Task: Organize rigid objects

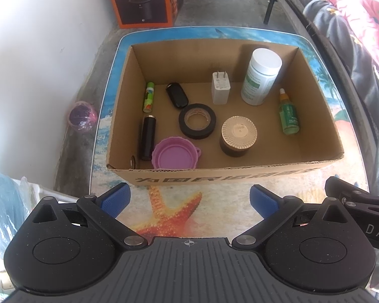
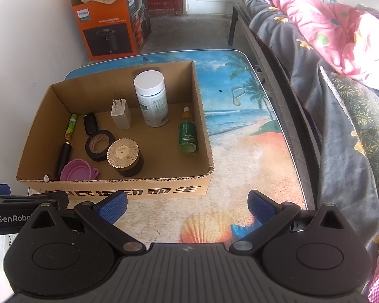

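An open cardboard box (image 1: pixel 323 106) (image 2: pixel 204 131) stands on the beach-print table. Inside are a white pill bottle (image 1: pixel 261 75) (image 2: pixel 151 98), a white charger (image 1: pixel 221 87) (image 2: pixel 120 113), a green dropper bottle (image 1: pixel 288 113) (image 2: pixel 187 132), a gold-lidded jar (image 1: pixel 237 135) (image 2: pixel 125 156), a black tape roll (image 1: pixel 197 120) (image 2: pixel 99 145), a purple lid (image 1: pixel 175 155) (image 2: pixel 77 170), a black tube (image 1: pixel 147 137), a black key fob (image 1: pixel 176 95) and a green lip balm (image 1: pixel 149 96). My left gripper (image 1: pixel 189 199) is open and empty before the box. My right gripper (image 2: pixel 188 208) is open and empty.
An orange Philips carton (image 1: pixel 144 0) (image 2: pixel 108 27) stands on the floor behind the table. A bed with grey and pink bedding (image 2: pixel 328 63) runs along the right. A rubber band (image 2: pixel 237 96) lies on the table (image 2: pixel 252 151). A pink bin (image 1: pixel 82 116) sits by the wall.
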Demonstrator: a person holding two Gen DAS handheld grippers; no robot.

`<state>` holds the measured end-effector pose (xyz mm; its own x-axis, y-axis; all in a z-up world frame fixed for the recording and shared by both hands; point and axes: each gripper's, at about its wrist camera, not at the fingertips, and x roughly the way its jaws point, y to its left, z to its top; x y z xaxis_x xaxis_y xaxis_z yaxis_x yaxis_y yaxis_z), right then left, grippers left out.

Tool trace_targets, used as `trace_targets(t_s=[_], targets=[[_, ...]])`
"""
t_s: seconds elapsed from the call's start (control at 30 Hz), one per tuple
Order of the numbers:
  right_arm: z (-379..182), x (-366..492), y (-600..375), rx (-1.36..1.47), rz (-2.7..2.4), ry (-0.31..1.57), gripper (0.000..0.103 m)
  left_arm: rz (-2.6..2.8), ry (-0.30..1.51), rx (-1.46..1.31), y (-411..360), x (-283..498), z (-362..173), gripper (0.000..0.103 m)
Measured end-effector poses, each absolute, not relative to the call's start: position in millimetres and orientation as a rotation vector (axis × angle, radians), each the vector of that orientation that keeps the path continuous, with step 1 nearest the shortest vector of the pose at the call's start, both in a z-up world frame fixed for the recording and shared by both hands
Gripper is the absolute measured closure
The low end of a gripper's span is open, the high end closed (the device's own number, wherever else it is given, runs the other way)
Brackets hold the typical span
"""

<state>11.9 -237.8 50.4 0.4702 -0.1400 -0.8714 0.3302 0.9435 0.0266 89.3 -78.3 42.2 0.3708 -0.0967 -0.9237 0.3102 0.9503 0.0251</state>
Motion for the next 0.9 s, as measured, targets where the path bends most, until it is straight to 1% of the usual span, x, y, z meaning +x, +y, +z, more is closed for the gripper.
trace_targets(t_s=[0.9], targets=[[49.6, 12.1, -239.5, 0.201, -0.292, 1.044, 0.0, -0.26, 1.171, 0.203, -79.9, 89.5, 41.4, 0.002]])
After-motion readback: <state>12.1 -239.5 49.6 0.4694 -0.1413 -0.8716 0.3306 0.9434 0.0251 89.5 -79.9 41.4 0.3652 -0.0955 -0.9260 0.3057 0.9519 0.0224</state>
